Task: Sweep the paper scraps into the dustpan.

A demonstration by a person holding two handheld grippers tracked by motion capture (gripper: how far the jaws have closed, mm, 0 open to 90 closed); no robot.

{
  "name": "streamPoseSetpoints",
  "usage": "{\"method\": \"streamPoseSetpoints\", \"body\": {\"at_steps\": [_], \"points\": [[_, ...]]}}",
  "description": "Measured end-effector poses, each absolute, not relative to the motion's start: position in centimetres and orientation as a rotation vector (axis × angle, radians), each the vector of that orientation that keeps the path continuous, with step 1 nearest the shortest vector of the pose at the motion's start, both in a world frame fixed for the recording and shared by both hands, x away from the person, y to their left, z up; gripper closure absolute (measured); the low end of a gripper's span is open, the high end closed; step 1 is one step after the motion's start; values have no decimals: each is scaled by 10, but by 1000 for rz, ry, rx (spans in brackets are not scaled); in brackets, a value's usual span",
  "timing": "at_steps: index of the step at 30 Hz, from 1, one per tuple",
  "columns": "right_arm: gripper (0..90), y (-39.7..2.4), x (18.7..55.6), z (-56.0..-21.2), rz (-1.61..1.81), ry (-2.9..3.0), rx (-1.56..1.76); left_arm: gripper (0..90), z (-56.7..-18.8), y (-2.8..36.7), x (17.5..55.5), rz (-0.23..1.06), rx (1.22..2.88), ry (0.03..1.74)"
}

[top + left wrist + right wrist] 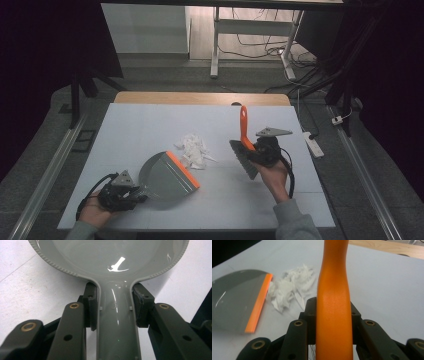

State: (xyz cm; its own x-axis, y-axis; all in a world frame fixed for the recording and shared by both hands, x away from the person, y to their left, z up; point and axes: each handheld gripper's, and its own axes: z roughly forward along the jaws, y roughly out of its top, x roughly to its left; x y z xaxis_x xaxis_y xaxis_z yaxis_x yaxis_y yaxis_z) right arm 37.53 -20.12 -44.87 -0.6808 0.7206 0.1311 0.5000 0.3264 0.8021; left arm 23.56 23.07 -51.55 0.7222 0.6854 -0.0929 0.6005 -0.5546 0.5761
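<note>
Left gripper [134, 192]: jaws were clamped on the grey handle of the dustpan [167, 176], one pad on each side of the handle's neck, as the left gripper view showed [117, 315]. It sat low over the near left part of the white worktop [150, 125], held in the person's left hand [95, 210].

Dustpan: grey, with an orange lip [183, 170]. The pan spread out directly ahead of the left gripper, its lip on the far side from the jaws and turned toward the paper scraps.

Paper scraps [194, 149]: a loose white heap on the worktop, just beyond the dustpan's orange lip and touching it or nearly so. From the right gripper the heap lay ahead and to the left [292, 285], with the dustpan farther left [237, 300].

Right gripper [252, 150]: jaws were clamped on the orange handle of the brush [244, 127], which rose straight up between them in the right gripper view [333, 315]. It was held in the person's right hand [275, 172].

Brush: its grey bristle head [245, 159] lay beside the right gripper on the side toward the scraps, well clear of the heap. Whether the bristles touched the worktop could not be told.
</note>
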Motion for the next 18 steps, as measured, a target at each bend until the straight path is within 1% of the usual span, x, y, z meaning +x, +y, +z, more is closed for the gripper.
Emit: {"method": "streamPoseSetpoints", "body": {"at_steps": [5, 18], "points": [[712, -183, 391, -452, 1282, 2370, 1097, 613, -515, 230, 236, 196, 2343, 975], [711, -160, 413, -455, 1244, 2386, 1111, 613, -516, 230, 236, 184, 2330, 977]]}}
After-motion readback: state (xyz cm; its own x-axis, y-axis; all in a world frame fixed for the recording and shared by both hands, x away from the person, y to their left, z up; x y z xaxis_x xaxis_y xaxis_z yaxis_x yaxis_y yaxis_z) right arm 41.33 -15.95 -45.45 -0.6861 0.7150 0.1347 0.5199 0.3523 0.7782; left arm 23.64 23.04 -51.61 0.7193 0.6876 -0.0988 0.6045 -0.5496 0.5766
